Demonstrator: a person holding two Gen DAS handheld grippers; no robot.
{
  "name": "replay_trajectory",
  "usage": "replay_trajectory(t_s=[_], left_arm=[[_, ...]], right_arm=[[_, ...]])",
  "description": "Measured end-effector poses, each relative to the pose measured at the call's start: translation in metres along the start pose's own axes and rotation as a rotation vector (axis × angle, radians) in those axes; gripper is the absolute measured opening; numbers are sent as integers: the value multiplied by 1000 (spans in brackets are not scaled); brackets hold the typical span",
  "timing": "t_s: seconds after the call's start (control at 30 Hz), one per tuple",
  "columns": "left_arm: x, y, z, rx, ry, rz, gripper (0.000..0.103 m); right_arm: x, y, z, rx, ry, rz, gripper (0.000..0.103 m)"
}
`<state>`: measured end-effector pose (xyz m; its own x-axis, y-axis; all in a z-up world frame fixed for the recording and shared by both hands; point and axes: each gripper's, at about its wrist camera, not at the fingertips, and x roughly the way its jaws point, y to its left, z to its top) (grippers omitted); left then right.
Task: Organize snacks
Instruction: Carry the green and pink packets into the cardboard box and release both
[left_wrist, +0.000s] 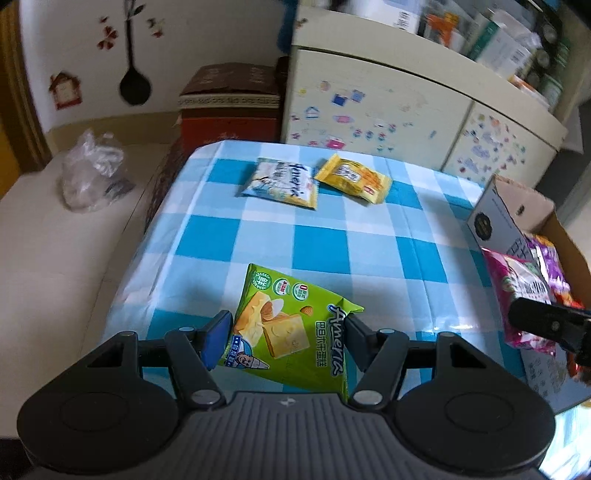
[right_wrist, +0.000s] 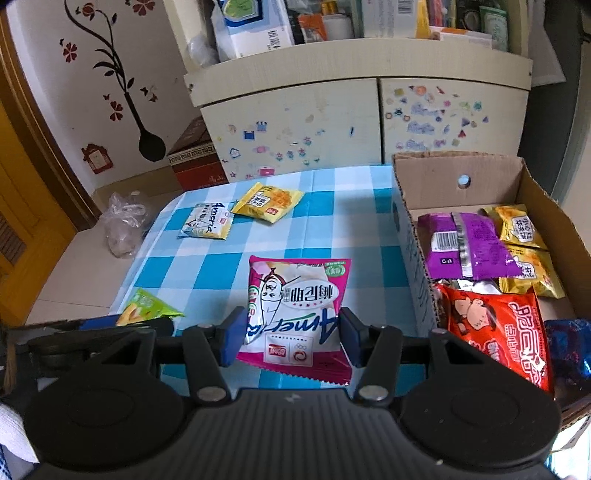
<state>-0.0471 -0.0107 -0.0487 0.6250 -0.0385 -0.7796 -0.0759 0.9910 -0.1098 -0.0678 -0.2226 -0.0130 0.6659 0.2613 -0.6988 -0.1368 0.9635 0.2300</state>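
Note:
My left gripper (left_wrist: 286, 330) is shut on a green snack packet (left_wrist: 291, 328), held above the blue-and-white checked tablecloth (left_wrist: 325, 243). My right gripper (right_wrist: 291, 334) is shut on a pink-and-white snack packet (right_wrist: 295, 306), lifted just left of the cardboard box (right_wrist: 406, 236). That pink packet (left_wrist: 517, 295) and the right gripper's finger also show at the right edge of the left wrist view. Two packets lie at the table's far side: a pale blue one (left_wrist: 282, 182) and a yellow one (left_wrist: 352, 177). The box holds purple (right_wrist: 465, 243), yellow (right_wrist: 524, 240) and red (right_wrist: 495, 325) packets.
A cream cupboard (right_wrist: 332, 122) with stickers stands behind the table. A dark red box (left_wrist: 229, 103) sits at its left. A crumpled clear plastic bag (left_wrist: 92, 170) lies on the pale floor left of the table. The table's left edge drops off near the green packet.

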Motion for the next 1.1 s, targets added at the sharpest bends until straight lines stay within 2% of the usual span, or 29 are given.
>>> replay_trajectory(t_s=[0.3, 0.5, 0.8, 1.1], left_arm=[[-13, 0, 8, -59, -13, 31, 70], [-24, -14, 20, -70, -37, 39, 70], [-32, -54, 36, -46, -52, -10, 70], [-36, -100, 48, -6, -71, -65, 70]], right_arm=[[-11, -6, 8, 21, -57, 17, 53], [-22, -14, 16, 48, -98, 35, 53], [-40, -36, 26, 95, -151, 14, 53], [-55, -71, 36, 194, -196, -6, 53]])
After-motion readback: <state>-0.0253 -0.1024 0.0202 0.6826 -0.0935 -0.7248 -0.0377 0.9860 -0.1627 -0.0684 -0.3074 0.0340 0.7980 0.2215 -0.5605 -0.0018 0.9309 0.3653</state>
